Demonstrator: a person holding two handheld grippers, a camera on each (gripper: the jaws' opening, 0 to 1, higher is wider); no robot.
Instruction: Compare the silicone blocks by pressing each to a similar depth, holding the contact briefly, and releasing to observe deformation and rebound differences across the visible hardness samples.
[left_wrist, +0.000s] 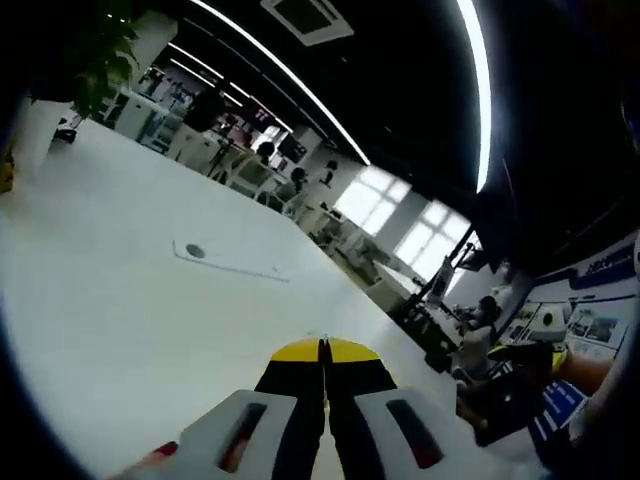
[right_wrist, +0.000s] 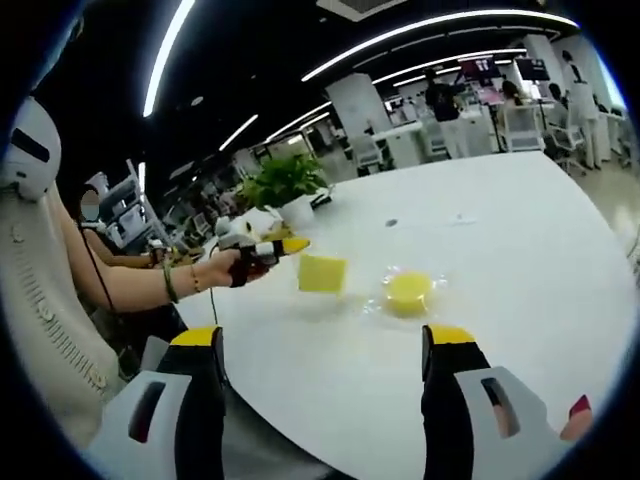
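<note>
In the right gripper view a pale yellow square silicone block lies on the white table. To its right a round yellow block rests on a clear wrapper. My right gripper is open, its yellow-tipped jaws wide apart short of both blocks, with nothing between them. A hand holds my left gripper just left of the square block, close to its upper corner; I cannot tell whether they touch. In the left gripper view, the left gripper is shut, its tips pressed together over bare table.
A potted plant stands behind the blocks near the table edge. A small round socket plate is set in the tabletop. A person's arm reaches in from the left. Desks, chairs and people fill the room behind.
</note>
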